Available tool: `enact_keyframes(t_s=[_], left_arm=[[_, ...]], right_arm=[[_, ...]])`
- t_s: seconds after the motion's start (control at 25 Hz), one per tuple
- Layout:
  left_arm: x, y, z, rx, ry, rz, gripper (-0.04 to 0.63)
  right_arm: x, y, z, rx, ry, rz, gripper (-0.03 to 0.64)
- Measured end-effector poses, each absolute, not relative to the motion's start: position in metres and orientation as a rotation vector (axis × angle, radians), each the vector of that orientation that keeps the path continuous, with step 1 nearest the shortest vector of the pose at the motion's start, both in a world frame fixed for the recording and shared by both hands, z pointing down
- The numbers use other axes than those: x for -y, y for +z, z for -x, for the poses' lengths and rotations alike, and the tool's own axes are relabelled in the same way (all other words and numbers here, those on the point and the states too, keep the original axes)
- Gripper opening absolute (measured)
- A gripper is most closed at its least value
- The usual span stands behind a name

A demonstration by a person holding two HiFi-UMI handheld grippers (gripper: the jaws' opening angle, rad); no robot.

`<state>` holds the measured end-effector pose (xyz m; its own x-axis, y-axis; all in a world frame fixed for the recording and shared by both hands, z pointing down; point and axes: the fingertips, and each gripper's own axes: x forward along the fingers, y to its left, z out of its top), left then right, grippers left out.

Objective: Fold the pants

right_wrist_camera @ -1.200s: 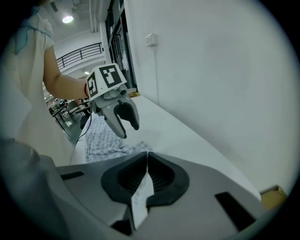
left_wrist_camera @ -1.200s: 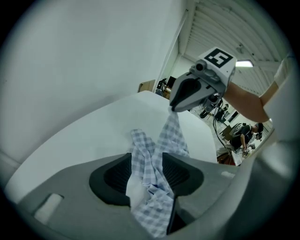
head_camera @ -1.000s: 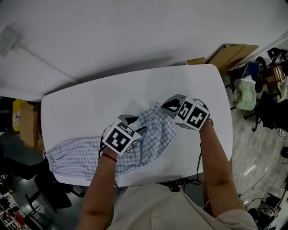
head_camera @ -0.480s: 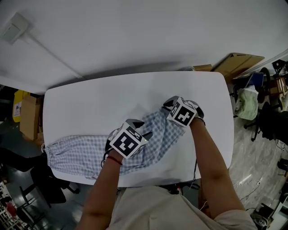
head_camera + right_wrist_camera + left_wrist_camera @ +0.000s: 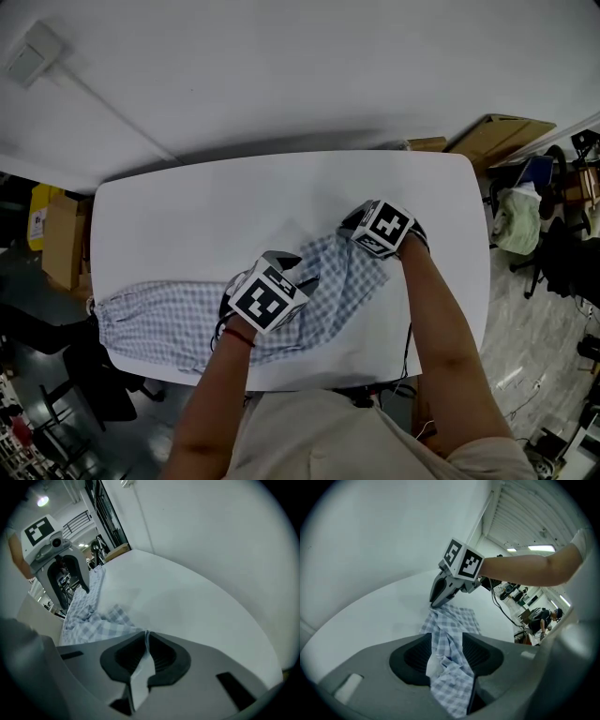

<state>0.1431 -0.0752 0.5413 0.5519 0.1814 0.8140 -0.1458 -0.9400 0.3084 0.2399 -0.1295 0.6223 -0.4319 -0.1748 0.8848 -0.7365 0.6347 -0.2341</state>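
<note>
Blue-and-white checked pants lie across the white table, from its left edge to right of centre. My left gripper holds a thick bunch of the cloth near the middle; in the left gripper view the fabric fills the gap between the wide-set jaws. My right gripper is low over the folded-over right end and pinches a thin pale edge of the pants at its tips. Its jaws have just been opening a little, with the cloth still between them.
Flattened cardboard and a chair heaped with cloth stand off the table's right end. A yellow object and dark clutter sit by the left end. Bare tabletop lies beyond the pants, towards the wall.
My right gripper has come down towards the table with the pants' end, which now lies lower and flatter. My left gripper has stayed put on its bunch.
</note>
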Motion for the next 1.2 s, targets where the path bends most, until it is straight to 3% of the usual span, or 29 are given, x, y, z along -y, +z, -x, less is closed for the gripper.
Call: enact_keyframes(t_s=[0.56, 0.84, 0.96, 1.08, 1.2], left_arm=[[0.082, 0.500, -0.186, -0.060, 1.180, -2.643, 0.206], [0.063, 0.503, -0.214, -0.282, 1.317, -2.742, 0.206], [0.058, 0.500, -0.223, -0.366, 1.301, -2.782, 0.166], [0.055, 0.498, -0.227, -0.397, 1.357, -2.836, 0.079], [0.051, 0.498, -0.230, -0.399, 1.406, -2.867, 0.072]], right_arm=[[0.092, 0.508, -0.222, 2.201, 0.456, -0.958, 0.029], [0.068, 0.477, -0.212, 2.248, 0.285, -0.986, 0.029], [0.063, 0.476, -0.212, 2.250, 0.273, -0.992, 0.029], [0.059, 0.476, -0.215, 2.243, 0.279, -1.011, 0.029], [0.057, 0.475, -0.217, 2.239, 0.284, -1.015, 0.029]])
